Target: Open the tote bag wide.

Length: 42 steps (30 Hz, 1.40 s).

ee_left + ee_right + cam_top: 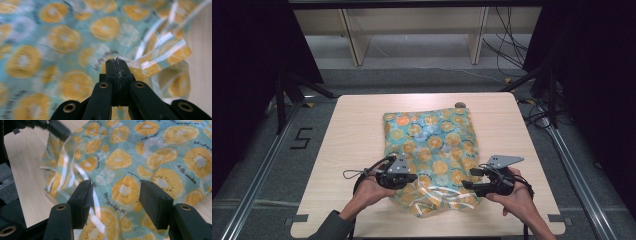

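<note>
A teal bag (432, 135) printed with orange slices lies flat in the middle of the wooden table (352, 130), its mouth toward the near edge. My left gripper (414, 177) sits at the bag's near left side. Its jaws are pressed together (116, 62) on the bag's pale rim (150, 62), and a glossy flap of the mouth (65, 167) rises to its tip (66, 135). My right gripper (469, 178) hovers over the near right part of the bag. It stands open (118, 195), with printed fabric (125, 190) showing in the gap, untouched by the pads.
A small grey round thing (460, 105) lies at the bag's far right corner. Bare table lies on both sides of the bag. Beyond the far edge stand pale shelf legs (354, 47) and floor cables (507, 50). Metal rails (572, 170) flank the table.
</note>
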Motion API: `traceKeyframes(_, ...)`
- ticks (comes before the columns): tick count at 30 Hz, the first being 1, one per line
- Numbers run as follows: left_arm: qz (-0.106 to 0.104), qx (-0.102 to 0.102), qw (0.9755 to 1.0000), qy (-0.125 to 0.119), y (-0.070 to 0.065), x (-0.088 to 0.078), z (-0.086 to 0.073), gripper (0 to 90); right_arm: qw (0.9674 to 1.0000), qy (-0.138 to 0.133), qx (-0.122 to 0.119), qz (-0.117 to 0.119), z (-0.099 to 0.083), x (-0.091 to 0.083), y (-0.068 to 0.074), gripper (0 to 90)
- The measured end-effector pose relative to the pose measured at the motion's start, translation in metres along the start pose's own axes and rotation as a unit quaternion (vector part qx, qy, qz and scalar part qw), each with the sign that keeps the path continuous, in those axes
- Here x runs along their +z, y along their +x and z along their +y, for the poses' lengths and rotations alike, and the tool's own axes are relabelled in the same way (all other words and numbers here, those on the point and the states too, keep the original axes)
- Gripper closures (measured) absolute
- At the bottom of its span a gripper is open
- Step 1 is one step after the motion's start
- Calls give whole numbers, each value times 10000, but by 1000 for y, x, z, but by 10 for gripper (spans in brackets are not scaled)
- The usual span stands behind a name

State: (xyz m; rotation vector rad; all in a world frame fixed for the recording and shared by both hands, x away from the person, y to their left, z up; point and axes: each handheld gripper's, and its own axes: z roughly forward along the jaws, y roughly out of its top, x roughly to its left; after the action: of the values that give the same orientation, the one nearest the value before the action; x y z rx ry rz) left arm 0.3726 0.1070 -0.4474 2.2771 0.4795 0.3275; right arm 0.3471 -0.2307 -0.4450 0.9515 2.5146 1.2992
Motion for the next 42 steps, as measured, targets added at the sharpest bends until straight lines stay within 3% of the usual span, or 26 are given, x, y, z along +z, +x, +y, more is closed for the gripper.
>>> traceKeyframes(5, 471, -267, 9979, -354, 31, -15, 20, 897, 10000, -66, 57, 3, 6, -4, 8, 444)
traceKeyframes(8, 689, -468, 9956, -434, 49, -15, 29, 897, 9999, -142, -89, 22, 11, -4, 11, 443)
traceKeyframes(10, 758, -530, 9948, -428, 62, -13, 35, 897, 9997, -140, -167, 67, 17, -4, 14, 442)
traceKeyframes(14, 931, -740, 9913, -573, 74, -12, 43, 897, 9992, -137, -307, 238, 31, 3, 23, 429)
traceKeyframes(16, 938, -777, 9909, -565, 79, -12, 47, 897, 9989, -168, -309, 326, 35, 9, 30, 417)
traceKeyframes(17, 941, -807, 9906, -577, 81, -11, 48, 896, 9981, -153, -502, 309, 38, 11, 31, 406)
traceKeyframes(20, 1009, -924, 9890, -564, 87, -10, 49, 896, 9980, -54, -545, 311, 39, 19, 37, 358)
traceKeyframes(21, 1003, -897, 9894, -537, 90, -10, 49, 896, 9977, -1, -602, 321, 39, 21, 39, 344)
traceKeyframes(22, 1019, -929, 9891, -524, 92, -10, 48, 896, 9970, 134, -736, 172, 36, 26, 44, 337)
traceKeyframes(23, 1004, -982, 9885, -558, 94, -9, 47, 896, 9970, 134, -736, 172, 36, 26, 44, 337)
traceKeyframes(24, 1001, -1053, 9877, -571, 97, -8, 45, 896, 9959, 262, -867, -47, 35, 30, 46, 337)
traceKeyframes(25, 977, -1082, 9877, -561, 98, -8, 44, 896, 9943, 408, -898, -413, 34, 33, 46, 370)
traceKeyframes(26, 1013, -1086, 9875, -531, 98, -7, 43, 896, 9928, 477, -914, -606, 33, 36, 46, 461)
traceKeyframes(27, 1013, -1088, 9875, -516, 99, -7, 42, 896, 9875, 538, -1160, -923, 34, 41, 39, 694)
traceKeyframes(29, 1045, -1124, 9868, -514, 99, -8, 39, 896, 9831, 550, -1243, -1223, 40, 42, 25, 822)
traceKeyframes(32, 1055, -1063, 9878, -432, 100, -8, 32, 895, 9833, 141, -1056, -1472, 58, 40, -6, 851)
traceKeyframes(33, 1055, -1063, 9878, -432, 100, -8, 32, 895, 9833, 141, -1056, -1472, 58, 40, -6, 851)
traceKeyframes(34, 1044, -1090, 9877, -409, 101, -7, 29, 895, 9830, 1, -936, -1581, 66, 39, -16, 853)
traceKeyframes(36, 1025, -1163, 9872, -374, 101, -5, 23, 893, 9761, -136, -931, -1957, 79, 41, -37, 856)
traceKeyframes(37, 1015, -1087, 9884, -292, 101, -3, 20, 893, 9763, -153, -838, -1992, 85, 45, -48, 857)
traceKeyframes(38, 954, -982, 9903, -237, 102, -1, 17, 892, 9759, -66, -681, -2072, 92, 58, -68, 856)
traceKeyframes(39, 960, -1018, 9899, -240, 102, 2, 16, 892, 9759, -66, -681, -2072, 92, 58, -68, 856)
traceKeyframes(40, 944, -1004, 9903, -180, 101, 11, 14, 889, 9759, 139, -504, -2118, 95, 74, -85, 854)
traceKeyframes(41, 944, -1004, 9903, -180, 101, 11, 14, 881, 9758, 337, -435, -2115, 95, 82, -92, 853)
traceKeyframes(42, 922, -946, 9912, -25, 98, 17, 13, 857, 9751, 460, -417, -2127, 94, 91, -97, 853)
